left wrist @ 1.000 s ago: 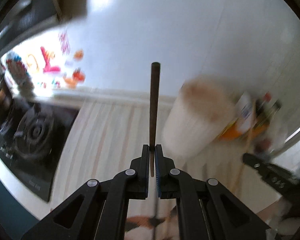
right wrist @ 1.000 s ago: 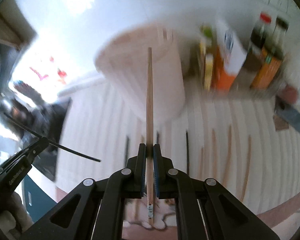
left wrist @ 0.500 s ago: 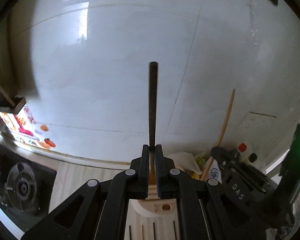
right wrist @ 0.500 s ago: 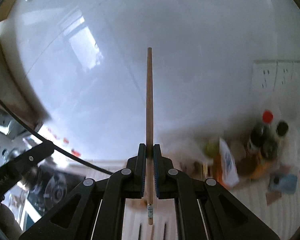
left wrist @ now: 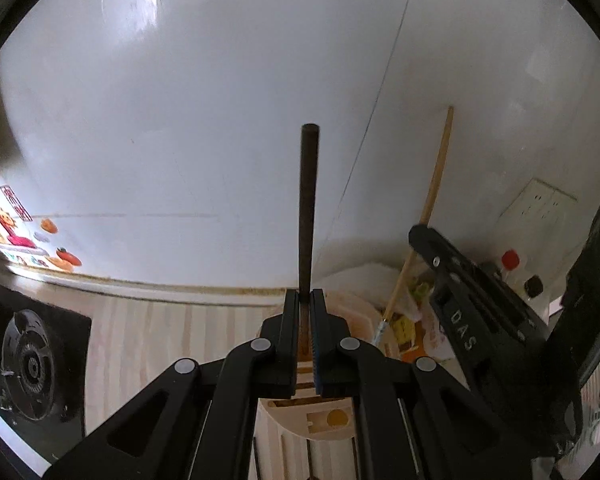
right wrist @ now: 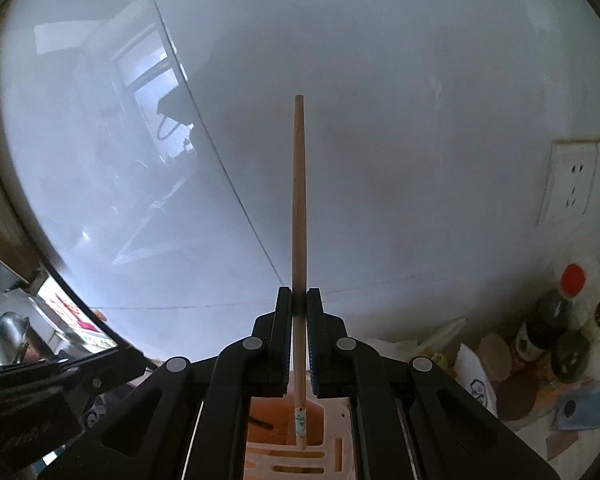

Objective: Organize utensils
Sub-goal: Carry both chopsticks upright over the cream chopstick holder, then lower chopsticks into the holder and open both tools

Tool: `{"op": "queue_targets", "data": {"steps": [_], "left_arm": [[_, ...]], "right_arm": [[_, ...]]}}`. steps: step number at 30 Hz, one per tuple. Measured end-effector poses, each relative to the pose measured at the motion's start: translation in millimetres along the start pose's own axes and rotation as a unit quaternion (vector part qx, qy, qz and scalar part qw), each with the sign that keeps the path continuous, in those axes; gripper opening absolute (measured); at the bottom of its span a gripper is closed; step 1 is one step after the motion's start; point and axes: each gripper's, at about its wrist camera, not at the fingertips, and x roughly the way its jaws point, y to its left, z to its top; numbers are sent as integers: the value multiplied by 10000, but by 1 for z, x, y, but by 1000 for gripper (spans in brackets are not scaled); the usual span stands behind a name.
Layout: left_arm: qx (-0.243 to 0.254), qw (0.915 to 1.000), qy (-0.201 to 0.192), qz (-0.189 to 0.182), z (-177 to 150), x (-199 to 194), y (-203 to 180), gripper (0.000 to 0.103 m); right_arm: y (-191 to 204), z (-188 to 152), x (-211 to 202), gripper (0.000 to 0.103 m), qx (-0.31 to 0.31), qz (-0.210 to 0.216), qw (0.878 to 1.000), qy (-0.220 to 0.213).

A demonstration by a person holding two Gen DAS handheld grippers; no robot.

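Two chopsticks stand upright, one in each gripper. The left gripper (left wrist: 305, 312) is clamped on a dark chopstick (left wrist: 309, 208), whose lower part runs down between the jaws above the pale utensil holder (left wrist: 328, 424). The right gripper (right wrist: 299, 312) pinches a light wooden chopstick (right wrist: 299, 200); its lower tip hangs over the holder's large orange-tinted compartment (right wrist: 268, 420), beside the slotted top. Sauce bottles (right wrist: 548, 328) stand near the white tiled wall (right wrist: 380, 120), well right of the holder.
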Motion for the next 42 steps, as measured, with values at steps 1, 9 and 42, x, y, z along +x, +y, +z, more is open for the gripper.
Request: {"op": "queue_targets", "data": {"steps": [1, 9, 42], "left_arm": [[11, 10000, 42, 17, -2, 3, 0, 3], [-65, 9997, 240, 68, -10, 18, 3, 3], [-426, 9911, -240, 1240, -117, -50, 38, 103]], "right_arm": [[-1, -3, 4, 7, 6, 23, 10000, 43], [-3, -2, 3, 7, -32, 150, 9996, -221], [-46, -93, -126, 93, 399, -118, 9966, 709]]}}
